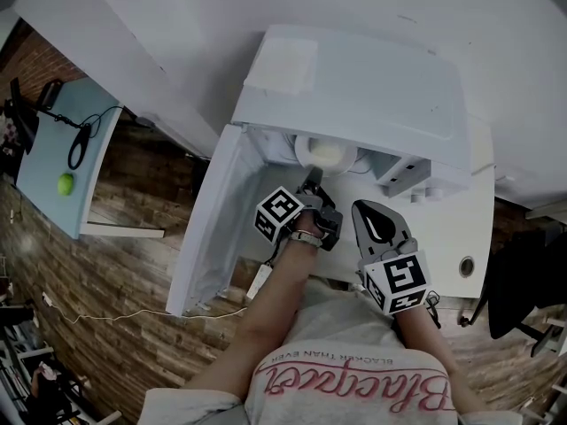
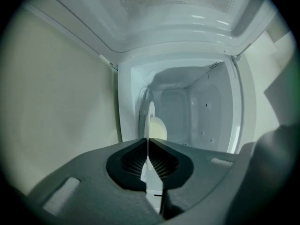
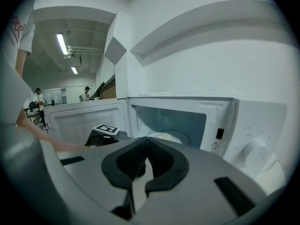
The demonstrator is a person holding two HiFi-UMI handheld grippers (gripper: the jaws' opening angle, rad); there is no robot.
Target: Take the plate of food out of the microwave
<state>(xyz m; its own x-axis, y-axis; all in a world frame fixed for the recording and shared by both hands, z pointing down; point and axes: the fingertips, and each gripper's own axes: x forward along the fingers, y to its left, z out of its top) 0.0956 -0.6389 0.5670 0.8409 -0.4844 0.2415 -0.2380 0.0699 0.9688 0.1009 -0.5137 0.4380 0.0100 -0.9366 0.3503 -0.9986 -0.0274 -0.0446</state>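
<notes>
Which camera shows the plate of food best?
The head view: the plate shows its pale face inside the microwave. The left gripper view has it edge-on between shut jaws; the right gripper view half hides it.

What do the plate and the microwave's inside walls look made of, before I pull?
The plate looks like glazed white ceramic: thin, smooth rim with a soft sheen, though melamine is possible. The microwave's inside walls look like white-painted metal: glossy, with small punched holes.
</notes>
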